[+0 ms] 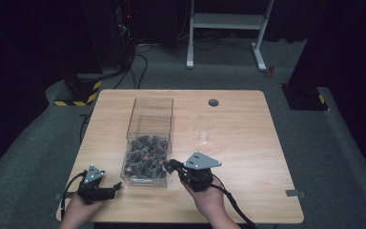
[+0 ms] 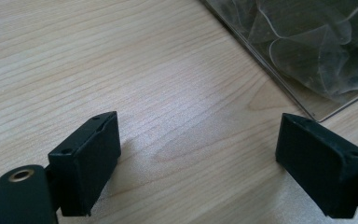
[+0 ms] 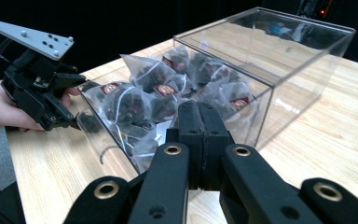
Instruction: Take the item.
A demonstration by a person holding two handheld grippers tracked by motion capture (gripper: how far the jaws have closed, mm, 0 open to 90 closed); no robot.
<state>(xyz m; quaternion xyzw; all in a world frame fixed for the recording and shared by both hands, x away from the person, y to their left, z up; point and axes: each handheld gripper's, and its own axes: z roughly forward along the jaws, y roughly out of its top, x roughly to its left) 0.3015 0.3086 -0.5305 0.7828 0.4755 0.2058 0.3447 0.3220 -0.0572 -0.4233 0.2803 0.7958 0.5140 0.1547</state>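
right, big wooden table first, and on it the clear box, its long axis running away from the person, the near half heaped with tea bags. the right gripper sits at the box's near right edge, jaws pressed together; in the right gripper view they look clamped flat against each other just in front of the clear wall, and whether a thread or tag is pinched between them i cannot tell. the bags lie just left of and beyond those tips, so this hand is clearly the nearer one. the left gripper rests off the box's near left corner, jaws spread wide with only bare wood between them, that corner just ahead. out to the right, well apart, a small clear cup, and further back a grommet hole. what stands in the way, i'd judge, is the box's wall itself.
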